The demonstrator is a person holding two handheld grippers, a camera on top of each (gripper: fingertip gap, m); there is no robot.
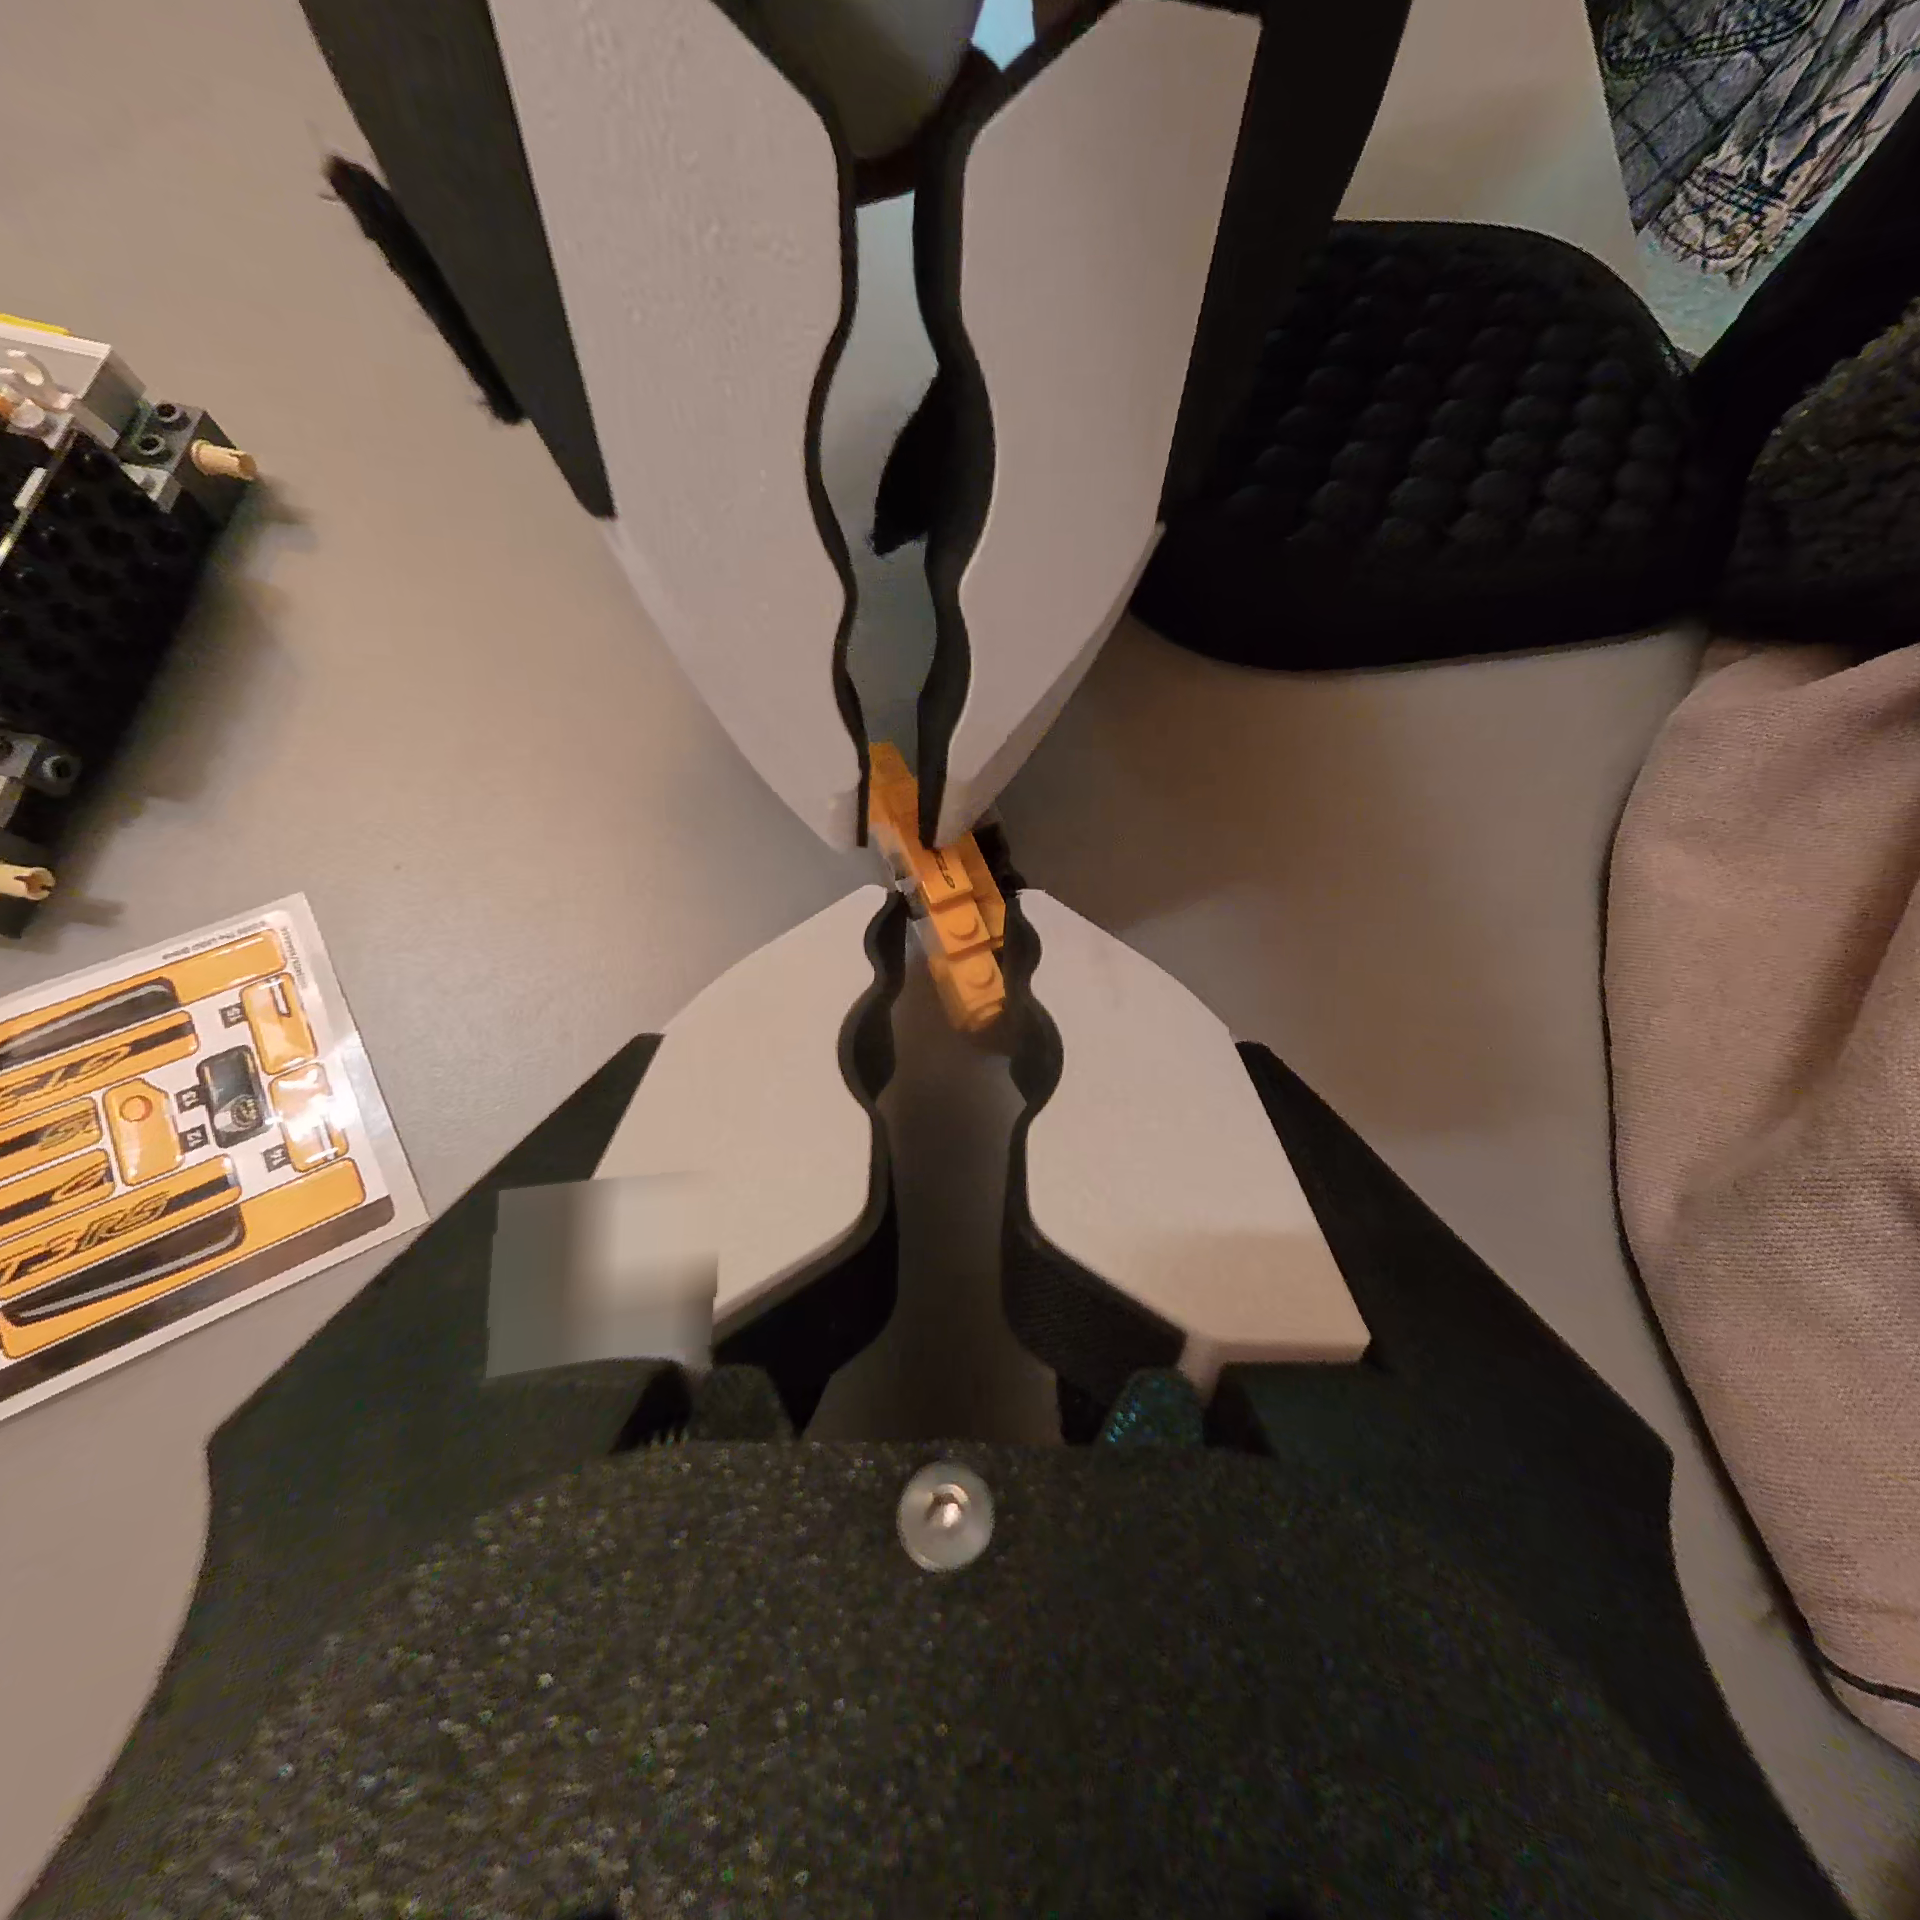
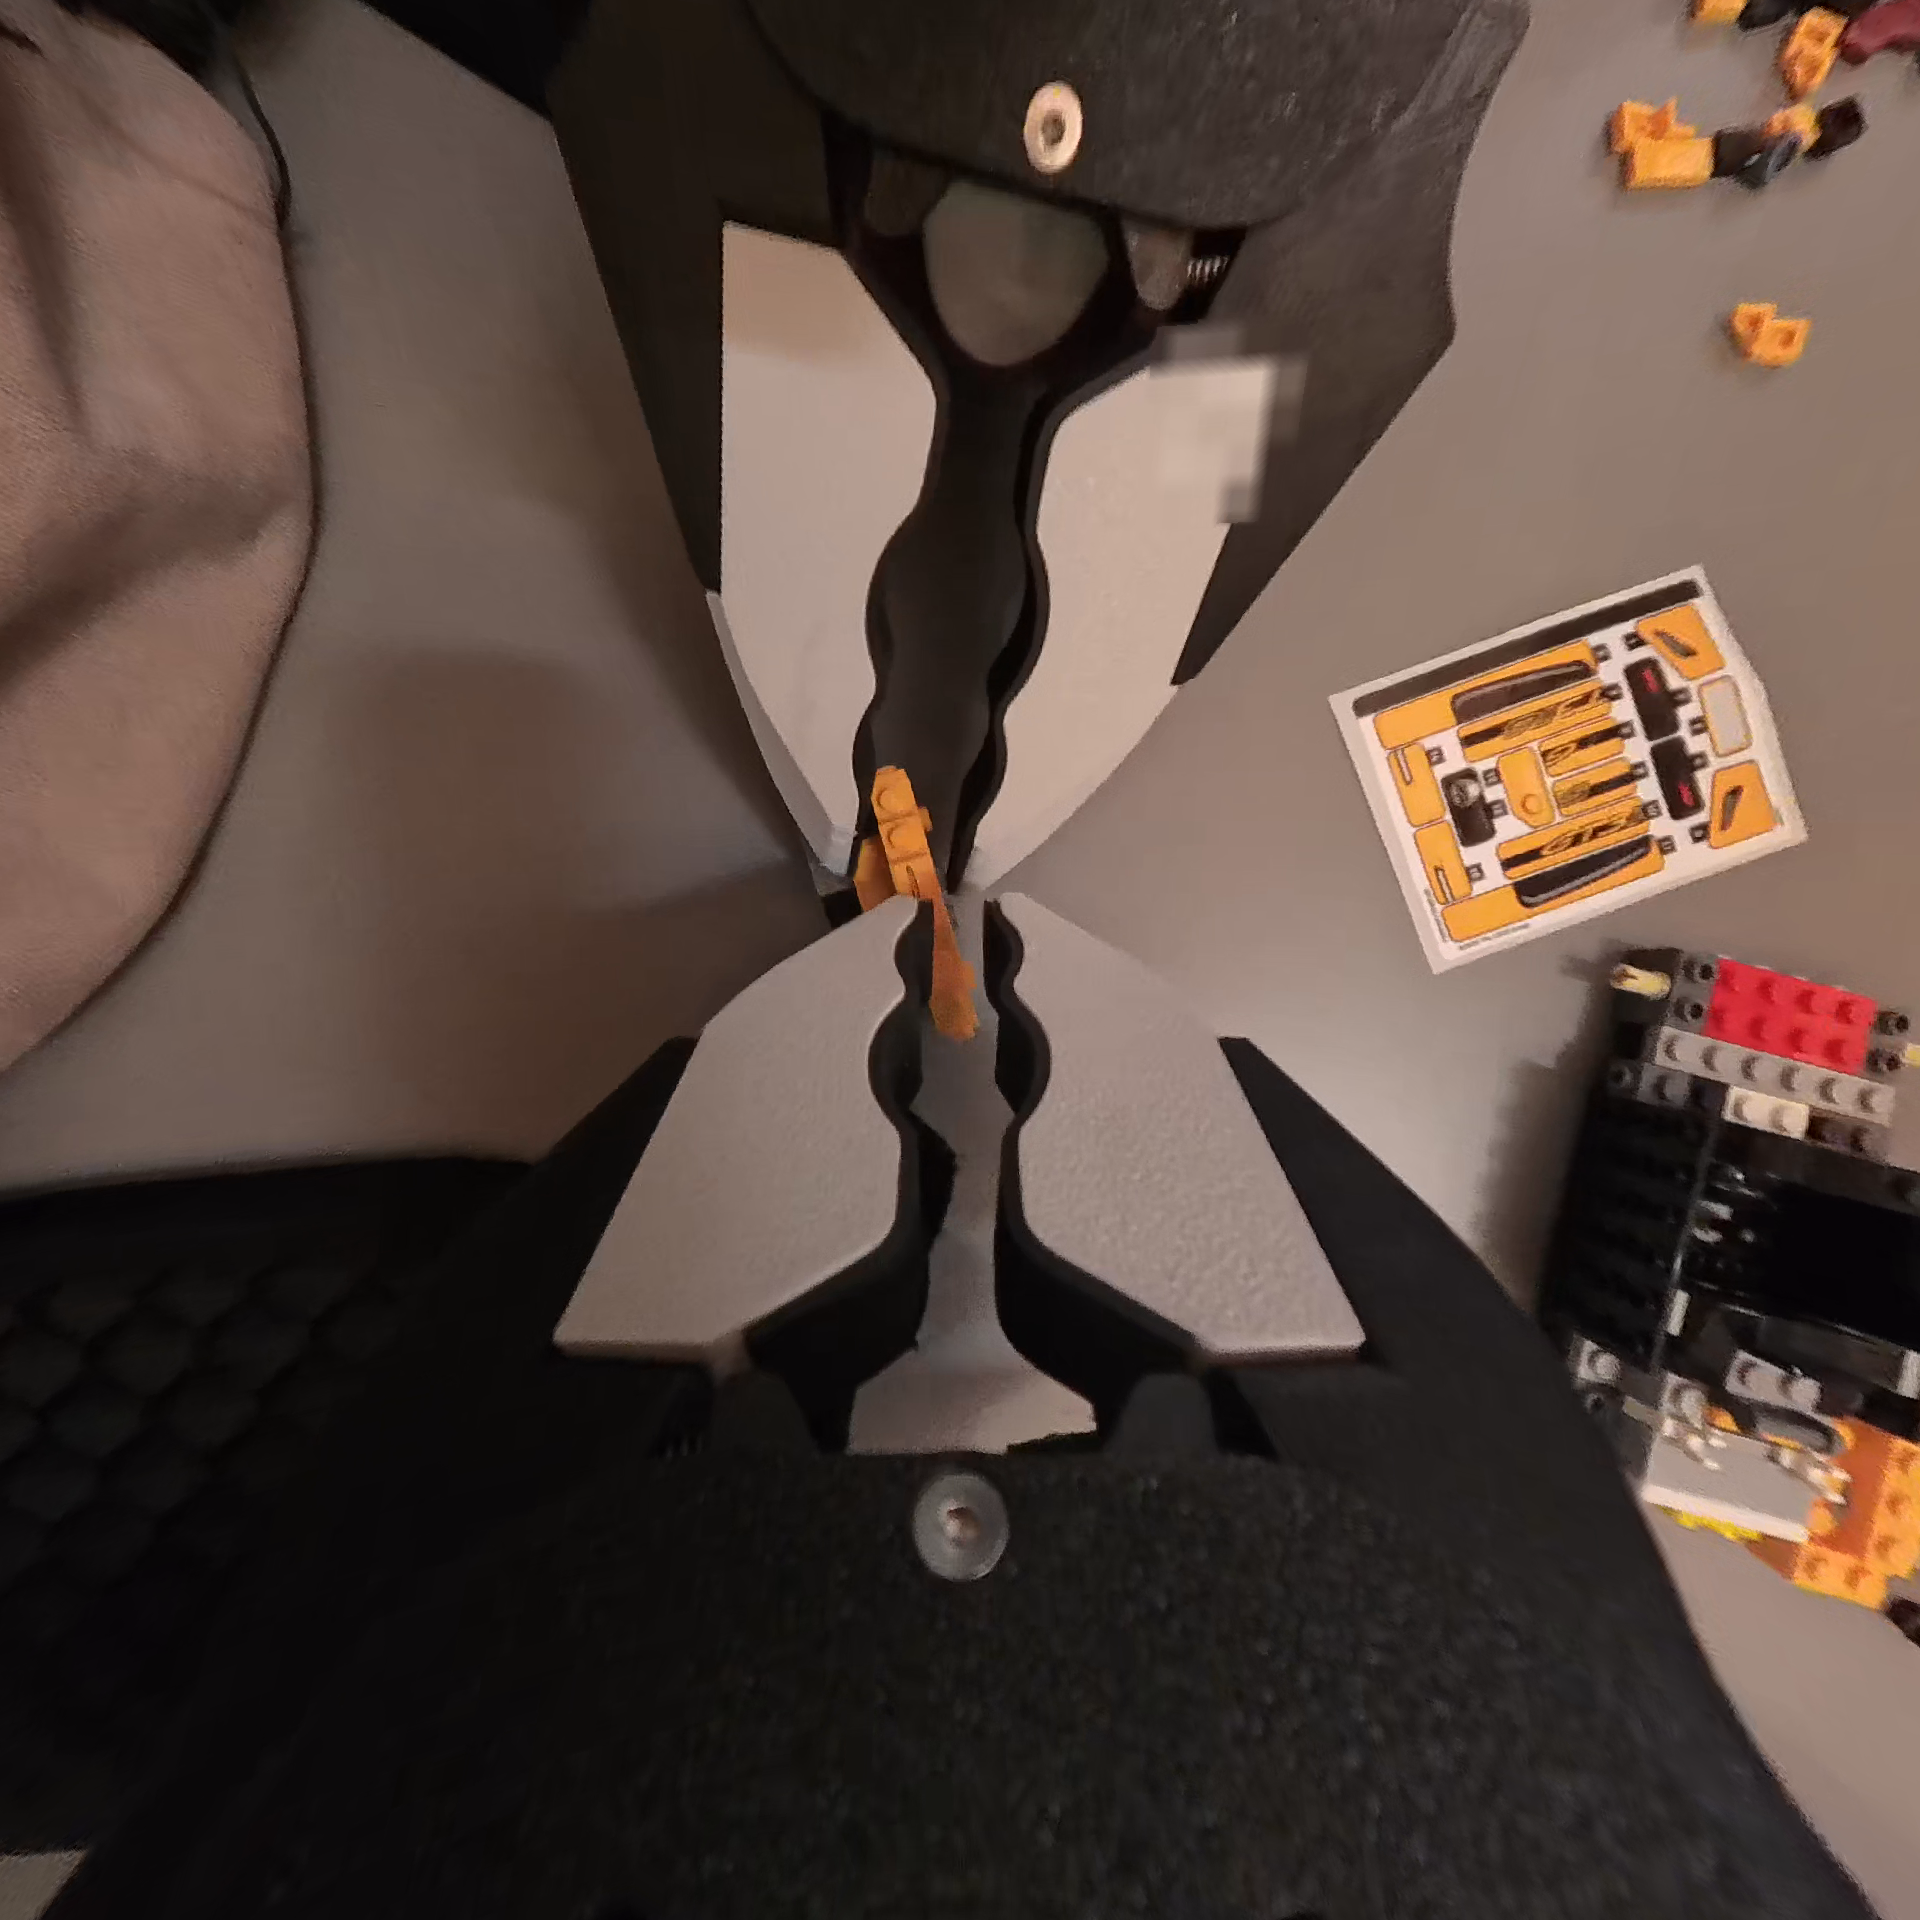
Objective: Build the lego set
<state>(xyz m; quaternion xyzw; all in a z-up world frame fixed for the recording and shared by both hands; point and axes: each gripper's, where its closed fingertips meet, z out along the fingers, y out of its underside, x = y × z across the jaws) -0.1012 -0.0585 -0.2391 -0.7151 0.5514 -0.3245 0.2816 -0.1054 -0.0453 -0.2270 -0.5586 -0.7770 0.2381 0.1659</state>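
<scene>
Left hand-held gripper (image 1: 951,935) and right hand-held gripper (image 1: 891,821) meet tip to tip, both pinching the orange lego piece (image 1: 951,914) above the grey table (image 1: 468,675); sticker sheet (image 1: 156,1132) at left.

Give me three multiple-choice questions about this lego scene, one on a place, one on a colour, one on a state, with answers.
1. Where does the sticker sheet lie?
A. flat on the grey table
B. on the black lego chassis
C. in a gripper

2. What colour is the small lego piece between the two grippers?
A. red
B. orange
C. blue

3. What is the right gripper doing?
A. wide open
B. shut on the sticker sheet
C. shut on the small lego piece

Answers: 1 A, it rests on bare table beside the chassis. 2 B, its studs show orange. 3 C, its fingers pinch the piece, facing the left gripper.
</scene>
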